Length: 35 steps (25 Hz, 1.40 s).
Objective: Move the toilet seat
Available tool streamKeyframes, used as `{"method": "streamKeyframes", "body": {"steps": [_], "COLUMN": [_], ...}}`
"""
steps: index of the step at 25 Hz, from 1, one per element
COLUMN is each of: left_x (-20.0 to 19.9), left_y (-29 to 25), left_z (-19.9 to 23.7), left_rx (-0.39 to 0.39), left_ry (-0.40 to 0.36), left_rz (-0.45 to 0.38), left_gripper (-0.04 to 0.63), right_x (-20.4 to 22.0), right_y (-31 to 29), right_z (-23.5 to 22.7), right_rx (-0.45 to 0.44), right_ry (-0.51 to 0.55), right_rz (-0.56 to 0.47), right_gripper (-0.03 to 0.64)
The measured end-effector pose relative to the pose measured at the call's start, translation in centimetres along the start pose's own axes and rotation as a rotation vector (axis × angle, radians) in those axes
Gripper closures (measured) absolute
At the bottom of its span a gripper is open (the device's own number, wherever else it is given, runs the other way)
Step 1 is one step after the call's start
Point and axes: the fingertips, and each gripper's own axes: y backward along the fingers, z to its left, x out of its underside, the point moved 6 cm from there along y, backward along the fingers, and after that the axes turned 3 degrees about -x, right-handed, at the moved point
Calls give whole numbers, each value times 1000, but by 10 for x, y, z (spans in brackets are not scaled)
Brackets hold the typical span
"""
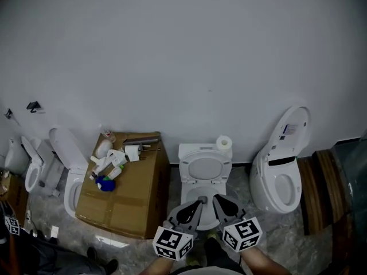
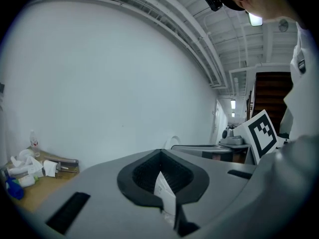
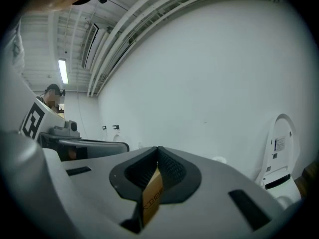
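Note:
The white toilet (image 1: 205, 179) stands against the wall in the middle of the head view, its seat (image 1: 205, 168) raised as an oval against the tank. A paper roll (image 1: 224, 142) sits on the tank. Both grippers hang in front of the bowl, side by side, apart from the seat. My left gripper (image 1: 197, 203) is shut with nothing in it; its jaw tips meet in the left gripper view (image 2: 159, 154). My right gripper (image 1: 217, 199) is shut too, empty, tips together (image 3: 157, 150). The bowl's front is hidden behind them.
A cardboard box (image 1: 123, 202) with bottles and rags on top stands left of the toilet. Two more toilets (image 1: 67, 173) stand further left. Another toilet (image 1: 281, 173) with its lid up stands at the right, beside dark wooden boards (image 1: 321, 185).

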Motion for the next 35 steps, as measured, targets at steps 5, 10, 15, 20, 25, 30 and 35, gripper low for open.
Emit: {"method": "streamKeyframes", "body": {"steps": [5,10,15,20,25,30,35], "left_x": [-2,-13,-20,-24,-25,-28,-28], "left_y": [32,47,57,62,69,70,72], "left_z": [-19,-18,-19,-21,-21,-19,-18], "left_rx": [23,10,0,-3,-8,-18,-27], "left_ry": [10,13,8,4,-2,-5,-11], "left_rz": [-29,-66,-84,-103,-96,-95,-97], "left_gripper": [586,586,587,586,586,587,587], "right_x": [3,-1,-5,-8,-8,-11,-11], "right_y": [28,42,47,47,46,46,46], "right_z": [31,37,43,47,55,58,58], "right_rx": [1,26,34,29,23,14,10], "right_ry": [-4,-2,4,20,11,19,26], "right_rz": [-11,-28,-29,-25,-12,-7,-8], "right_gripper": [599,600,600,601,601,601,601]}}
